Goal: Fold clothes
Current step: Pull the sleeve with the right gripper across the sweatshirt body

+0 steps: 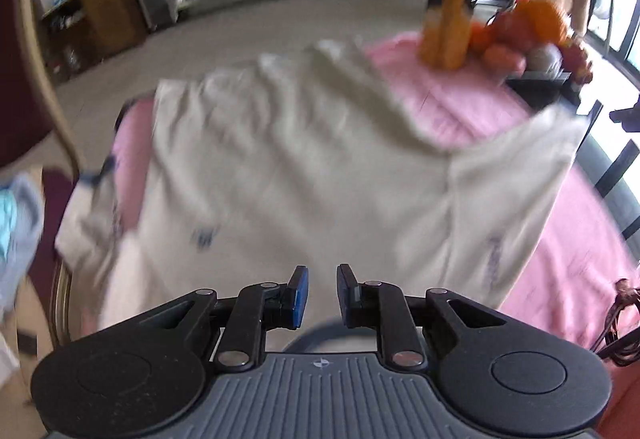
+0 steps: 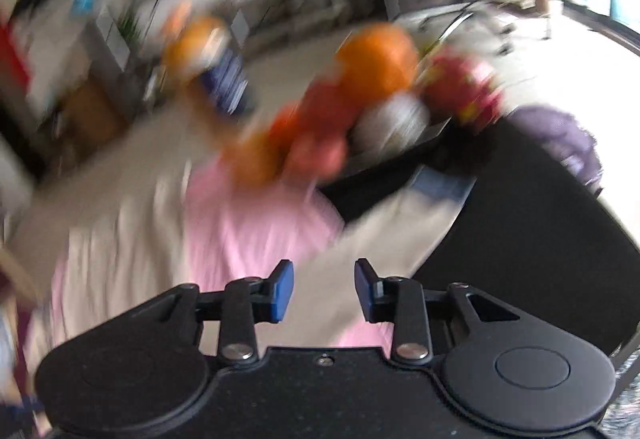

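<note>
Cream garment (image 1: 304, 167) lies spread over most of the pink-covered table (image 1: 472, 107), one sleeve draped to the left edge, the other reaching the right edge; a pile of orange and red plush toys (image 1: 516, 35) sits at the far right corner. Left gripper (image 1: 322, 293) hangs above the near edge, jaws a narrow gap apart, nothing between the pads. Right gripper (image 2: 324, 289) is spread wider over a cream sleeve (image 2: 384, 235), pinching nothing; view heavily blurred.
</note>
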The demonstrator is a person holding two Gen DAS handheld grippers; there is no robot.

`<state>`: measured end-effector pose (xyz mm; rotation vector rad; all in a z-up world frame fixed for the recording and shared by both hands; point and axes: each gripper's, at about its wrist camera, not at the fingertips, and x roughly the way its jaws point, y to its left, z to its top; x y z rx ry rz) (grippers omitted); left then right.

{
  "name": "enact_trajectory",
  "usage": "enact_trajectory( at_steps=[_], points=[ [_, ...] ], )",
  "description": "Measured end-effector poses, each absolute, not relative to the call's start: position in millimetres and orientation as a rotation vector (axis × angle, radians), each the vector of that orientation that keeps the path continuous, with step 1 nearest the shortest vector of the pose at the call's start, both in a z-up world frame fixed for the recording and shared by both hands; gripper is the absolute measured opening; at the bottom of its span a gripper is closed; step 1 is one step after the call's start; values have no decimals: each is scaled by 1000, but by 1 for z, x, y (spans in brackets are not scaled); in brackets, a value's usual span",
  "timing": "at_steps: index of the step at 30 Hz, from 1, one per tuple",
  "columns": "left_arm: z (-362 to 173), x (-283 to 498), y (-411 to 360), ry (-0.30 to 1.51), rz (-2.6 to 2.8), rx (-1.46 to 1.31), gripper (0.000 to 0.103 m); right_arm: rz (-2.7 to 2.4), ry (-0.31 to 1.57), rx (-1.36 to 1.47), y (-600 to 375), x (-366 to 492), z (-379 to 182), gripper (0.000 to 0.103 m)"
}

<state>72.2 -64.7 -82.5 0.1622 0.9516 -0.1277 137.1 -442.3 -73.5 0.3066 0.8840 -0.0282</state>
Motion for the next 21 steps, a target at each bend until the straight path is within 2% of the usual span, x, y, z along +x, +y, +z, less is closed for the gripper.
enact_trajectory(
  at_steps=[2,4,10,13,17,21],
  points=[
    [-99,73,-55,951,-96,159,18,33,967,243,-405,135,-96,29],
    [-115,78,-46,949,-73,147,18,106,1049,198,-367,135,-117,18],
    [-144,90,-13,972,-25,102,18,294,1190,76,-266,129,-158,17],
    [-160,91,4,1016,-19,52,17,331,1190,-37,-237,119,-170,17],
    [-167,84,11,1046,-31,55,21,288,1198,-136,-227,105,-170,17],
    [-156,72,15,1111,-71,28,19,194,1226,-166,-240,92,-155,17]
  ],
)
